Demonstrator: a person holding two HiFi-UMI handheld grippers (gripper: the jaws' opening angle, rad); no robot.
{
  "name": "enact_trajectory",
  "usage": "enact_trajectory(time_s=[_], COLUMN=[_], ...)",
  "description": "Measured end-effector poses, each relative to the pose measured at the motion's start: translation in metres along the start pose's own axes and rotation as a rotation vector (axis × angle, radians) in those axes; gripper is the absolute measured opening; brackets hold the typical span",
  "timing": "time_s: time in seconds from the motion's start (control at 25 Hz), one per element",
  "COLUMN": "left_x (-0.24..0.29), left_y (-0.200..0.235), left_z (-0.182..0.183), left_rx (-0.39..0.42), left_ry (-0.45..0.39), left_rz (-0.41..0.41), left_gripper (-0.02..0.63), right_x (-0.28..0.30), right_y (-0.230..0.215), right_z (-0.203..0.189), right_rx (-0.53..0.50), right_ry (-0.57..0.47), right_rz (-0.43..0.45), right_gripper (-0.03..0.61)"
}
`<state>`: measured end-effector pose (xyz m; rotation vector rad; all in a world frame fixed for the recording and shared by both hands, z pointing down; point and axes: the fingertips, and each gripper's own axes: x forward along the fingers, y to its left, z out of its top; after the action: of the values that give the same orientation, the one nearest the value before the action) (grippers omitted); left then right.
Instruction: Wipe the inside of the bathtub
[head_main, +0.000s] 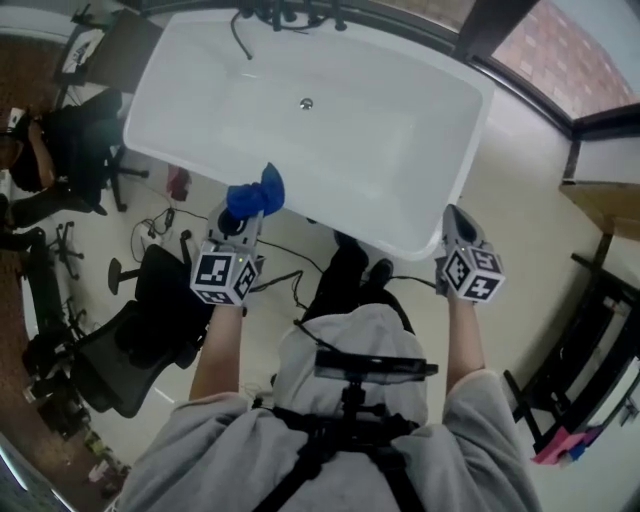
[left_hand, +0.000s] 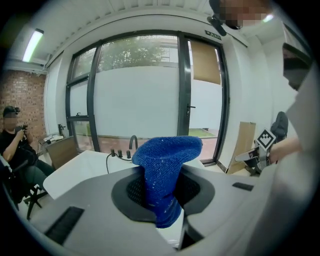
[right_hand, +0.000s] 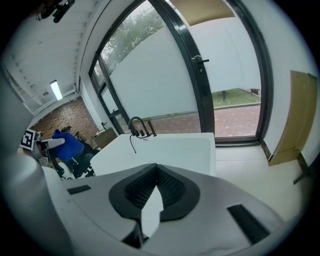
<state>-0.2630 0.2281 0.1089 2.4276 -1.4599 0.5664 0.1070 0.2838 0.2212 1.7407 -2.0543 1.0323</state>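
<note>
The white tub (head_main: 180, 120) stands on a pale floor (head_main: 520, 200). Its inside is bare but for the drain (head_main: 306, 103) in the middle of the bottom. A dark faucet (head_main: 290, 12) sits on the far rim, with a thin dark hose (head_main: 238, 40) hanging down inside the far wall.

The left tongs (head_main: 250, 208) are pinching a blue cloth (head_main: 256, 193). In the left gripper view the cloth (left_hand: 165, 172) stands up between the two dark pads, and its top flops over above them. From the head view the cloth is at the tub's near rim, toward the near left corner, above the rim rather than down in the basin. Whether it touches the rim cannot be told.

The right tongs (head_main: 455, 215) are by the near right corner of the tub, just outside the rim. In the right gripper view their tips (right_hand: 156, 167) are pressed together with nothing between them. They point toward the tub (right_hand: 170, 147) and a glass door (right_hand: 225, 75) beyond it.

A black chair (head_main: 150, 320) stands on the floor left of the near rim, with cables (head_main: 160, 220) around it. A person (head_main: 35, 150) sits farther left.
</note>
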Motion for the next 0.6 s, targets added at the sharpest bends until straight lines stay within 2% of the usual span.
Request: enact_trajectory(time_s=[0.24, 0.4, 0.6], left_x=[-0.046, -0.071, -0.09], left_y=[-0.023, -0.018, -0.011], left_z=[0.0, 0.002, 0.009], left_rx=[-0.017, -0.056, -0.04], left_ry=[-0.028, -0.06, -0.078], left_rz=[0.037, 0.077, 0.08], left_gripper=[0.078, 0.078, 0.078], right_x=[-0.042, -0.055, -0.074], right_y=[-0.004, 0.006, 0.031], right_z=[-0.014, -0.022, -0.021], right_rx=[0.006, -0.006, -0.034], right_ry=[-0.038, -0.046, -0.082], right_rz=[0.009, 0.021, 0.026], right_gripper=[0.009, 0.009, 0.009])
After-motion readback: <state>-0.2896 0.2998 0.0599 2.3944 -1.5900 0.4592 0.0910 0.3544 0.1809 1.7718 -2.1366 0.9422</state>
